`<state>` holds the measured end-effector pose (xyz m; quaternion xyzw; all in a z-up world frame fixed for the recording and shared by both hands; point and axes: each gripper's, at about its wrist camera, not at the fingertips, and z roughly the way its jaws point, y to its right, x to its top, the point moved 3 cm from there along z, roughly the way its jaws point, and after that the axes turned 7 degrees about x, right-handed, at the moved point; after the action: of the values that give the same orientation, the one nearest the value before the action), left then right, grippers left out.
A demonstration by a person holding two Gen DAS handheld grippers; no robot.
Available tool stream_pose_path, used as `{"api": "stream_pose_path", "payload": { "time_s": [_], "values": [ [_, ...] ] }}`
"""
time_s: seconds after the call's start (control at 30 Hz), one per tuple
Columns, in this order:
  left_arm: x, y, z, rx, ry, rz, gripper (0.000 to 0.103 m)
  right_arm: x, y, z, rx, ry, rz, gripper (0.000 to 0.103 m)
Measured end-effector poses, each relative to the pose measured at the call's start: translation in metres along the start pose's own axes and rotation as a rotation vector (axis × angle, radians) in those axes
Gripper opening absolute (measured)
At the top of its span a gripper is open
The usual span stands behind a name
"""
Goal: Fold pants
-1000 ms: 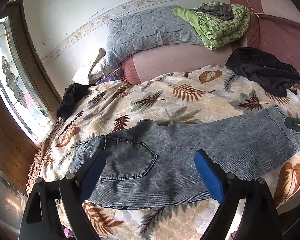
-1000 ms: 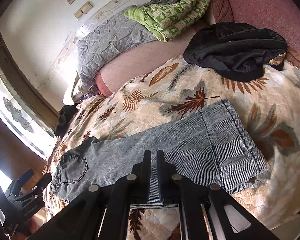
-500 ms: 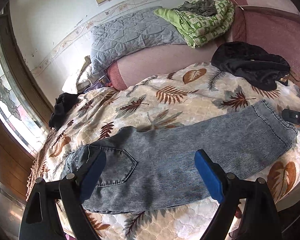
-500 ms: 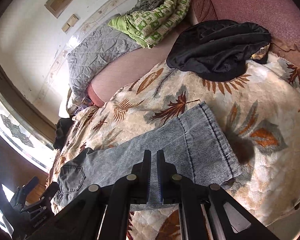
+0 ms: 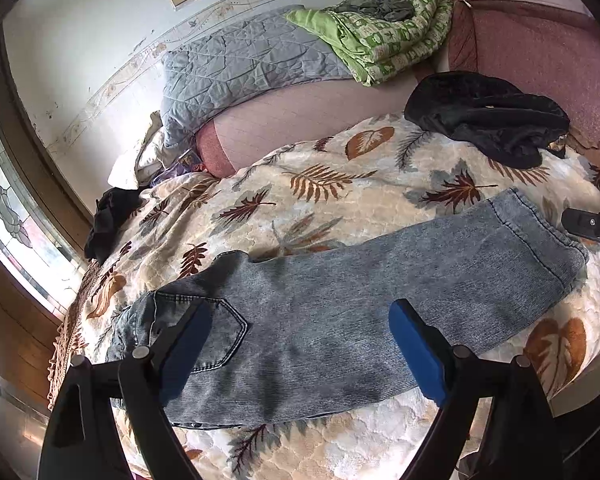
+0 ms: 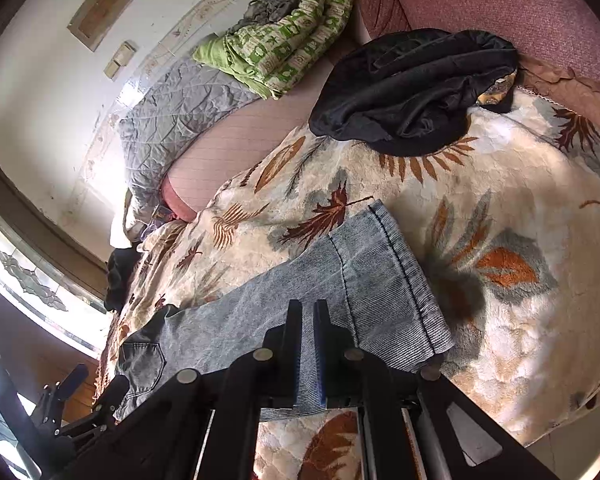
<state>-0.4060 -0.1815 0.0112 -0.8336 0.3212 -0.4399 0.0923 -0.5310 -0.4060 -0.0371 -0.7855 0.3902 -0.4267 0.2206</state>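
On the bed (image 5: 380,200), my right claw (image 6: 308,344) pinched the pants (image 5: 340,300); my left claw (image 5: 300,340) hung wide above them.

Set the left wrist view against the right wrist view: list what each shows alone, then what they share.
Left wrist only: the open left gripper close up, blue pads spread above the jeans, whose whole length shows unobstructed.

Right wrist only: the right gripper with fingers nearly together near the hem, and a framed wall panel.

Both: the jeans flat on the leaf-print blanket, the black garment, the green quilt and the grey pillow.
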Motion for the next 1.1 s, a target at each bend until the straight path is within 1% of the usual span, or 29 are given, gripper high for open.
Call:
{"api": "stream_pose_path", "payload": {
  "time_s": [0.23,0.3,0.33,0.37,0.4,0.43,0.5,0.6,0.73,0.83,0.9,1.03,1.07,1.1],
  "values": [
    [-0.003,0.005,0.008,-0.011,-0.029,0.007,0.090,-0.001,0.003,0.004,0.006,-0.027,0.015,0.008],
    [-0.004,0.007,0.010,-0.014,-0.037,0.009,0.090,-0.001,0.003,0.003,0.005,-0.023,0.016,0.014],
    [-0.004,0.008,0.010,-0.015,-0.039,0.010,0.090,-0.001,0.004,0.003,0.007,-0.021,0.021,0.028],
    [-0.004,0.008,0.011,-0.015,-0.040,0.012,0.090,-0.001,0.005,0.002,0.009,-0.018,0.032,0.050],
    [-0.004,0.008,0.011,-0.014,-0.040,0.013,0.090,-0.001,0.007,0.000,0.012,-0.008,0.049,0.059],
    [-0.004,0.009,0.011,-0.015,-0.040,0.014,0.090,0.000,0.008,-0.003,0.019,0.009,0.063,0.066],
    [-0.004,0.009,0.012,-0.018,-0.043,0.015,0.090,0.003,0.008,-0.006,0.025,0.029,0.060,0.066],
    [-0.006,0.010,0.017,-0.029,-0.056,0.013,0.090,0.004,0.011,-0.007,0.001,0.028,0.062,0.066],
    [-0.015,0.012,0.026,-0.075,-0.102,0.005,0.090,0.008,0.023,-0.010,-0.010,0.030,0.098,0.066],
    [-0.022,0.013,0.034,-0.063,-0.126,0.007,0.090,0.009,0.030,-0.013,-0.052,0.046,0.114,0.066],
    [-0.024,0.009,0.040,-0.056,-0.141,-0.005,0.090,0.007,0.020,-0.008,-0.079,0.035,0.051,0.066],
    [-0.026,-0.005,0.050,-0.010,-0.136,-0.020,0.090,-0.008,-0.010,0.012,-0.113,-0.033,-0.124,0.066],
    [-0.027,-0.009,0.054,0.001,-0.139,-0.024,0.090,-0.012,-0.017,0.018,-0.107,-0.058,-0.165,0.062],
    [-0.029,-0.014,0.059,0.010,-0.146,-0.030,0.090,-0.017,-0.024,0.022,-0.096,-0.074,-0.200,0.056]
  ]
}}
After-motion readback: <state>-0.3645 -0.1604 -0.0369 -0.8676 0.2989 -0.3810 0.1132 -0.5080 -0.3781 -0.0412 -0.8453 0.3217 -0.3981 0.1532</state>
